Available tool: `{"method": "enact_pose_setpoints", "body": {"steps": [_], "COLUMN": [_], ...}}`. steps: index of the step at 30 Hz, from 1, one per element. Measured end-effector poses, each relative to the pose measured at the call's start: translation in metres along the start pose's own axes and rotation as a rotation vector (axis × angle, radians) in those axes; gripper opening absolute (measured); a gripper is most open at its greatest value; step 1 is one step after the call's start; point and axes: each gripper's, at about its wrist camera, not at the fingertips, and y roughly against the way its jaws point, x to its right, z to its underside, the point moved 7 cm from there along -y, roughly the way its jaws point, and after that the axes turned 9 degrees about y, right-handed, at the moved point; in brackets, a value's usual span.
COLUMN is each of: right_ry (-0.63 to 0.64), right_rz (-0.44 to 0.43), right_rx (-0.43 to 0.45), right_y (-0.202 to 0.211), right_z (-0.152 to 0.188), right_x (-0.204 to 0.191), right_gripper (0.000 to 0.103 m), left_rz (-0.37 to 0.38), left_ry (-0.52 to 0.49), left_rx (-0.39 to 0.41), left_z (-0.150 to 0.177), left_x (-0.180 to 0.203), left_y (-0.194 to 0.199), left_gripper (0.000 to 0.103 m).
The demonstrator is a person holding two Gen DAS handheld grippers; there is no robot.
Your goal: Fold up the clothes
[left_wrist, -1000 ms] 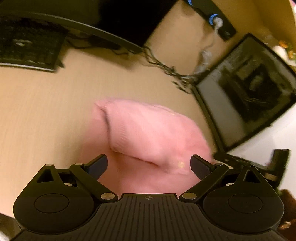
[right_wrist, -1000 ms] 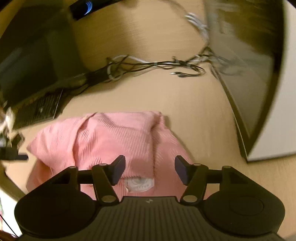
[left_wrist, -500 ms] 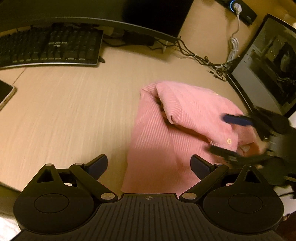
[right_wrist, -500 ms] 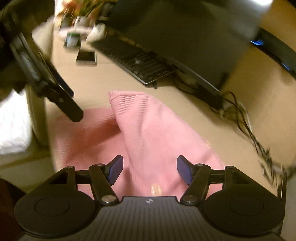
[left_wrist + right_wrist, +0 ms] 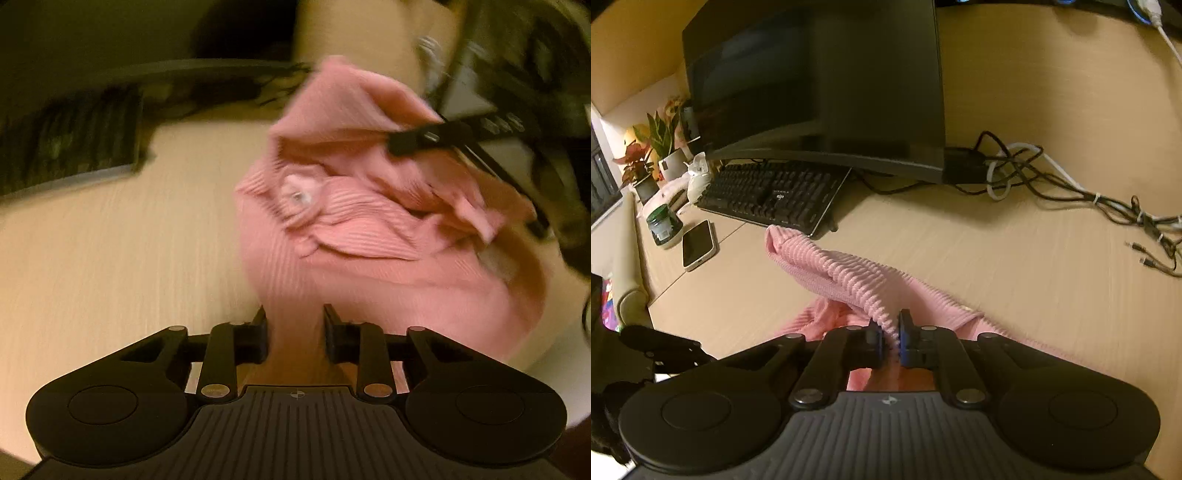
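A pink ribbed garment (image 5: 369, 240) lies bunched on the pale wooden desk (image 5: 110, 277). My left gripper (image 5: 295, 325) is closing, and a thick fold of its near edge fills the gap between the pads. In the right wrist view my right gripper (image 5: 890, 332) is shut on a ribbed edge of the garment (image 5: 842, 273), which it holds up off the desk (image 5: 1034, 258). The left wrist view is blurred; it shows the right gripper's fingers (image 5: 413, 142) pinching the cloth at the upper right. A white label (image 5: 299, 195) shows among the folds.
Behind the garment stand a black keyboard (image 5: 768, 195) and a dark monitor (image 5: 820, 85). A phone (image 5: 698, 243), a green jar (image 5: 663, 223) and potted plants (image 5: 653, 147) sit at the left. Tangled cables (image 5: 1052, 177) run along the back right.
Both grippers have gone from wide open to closed on the pink garment. The right one swung across and now holds a fold raised. The left one dropped onto the near edge.
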Motion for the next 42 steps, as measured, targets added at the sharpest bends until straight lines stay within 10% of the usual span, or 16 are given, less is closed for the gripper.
{"method": "enact_pose_setpoints", "body": {"steps": [4,6,14,21,26,33,42], "right_ry": [0.173,0.318,0.783,0.599,0.342,0.196,0.017], "right_rz": [-0.023,-0.023,-0.005,-0.105,-0.127,-0.004,0.083], "right_rx": [-0.005,-0.036,-0.179,-0.185,-0.110,-0.200,-0.130], "right_y": [0.006,0.004,-0.024,0.010,0.039,-0.025,-0.077], "right_z": [-0.002,0.007,0.086,0.066,0.040,0.069,0.035], "right_x": [-0.020,-0.038,-0.101,-0.077,-0.050,-0.026,-0.006], "right_gripper": [0.007,0.007,0.013,0.042,0.042,0.042,0.042], "left_rz": [0.020,0.024,0.198,0.285,0.298,0.296,0.133], "left_ry": [-0.261,-0.328,-0.321,-0.259,-0.209,-0.146,-0.091], "left_rx": [-0.047,-0.061,-0.088,-0.104,-0.124,-0.137,-0.098], "left_z": [0.019,0.029,0.039,0.047,0.048,0.038,-0.003], "left_x": [0.044,0.055,0.077,0.094,0.094,0.076,0.017], "left_y": [0.002,0.000,0.020,0.013,-0.003,-0.008,-0.020], "left_gripper": [0.033,0.052,0.079,0.086,0.092,0.092,0.092]}}
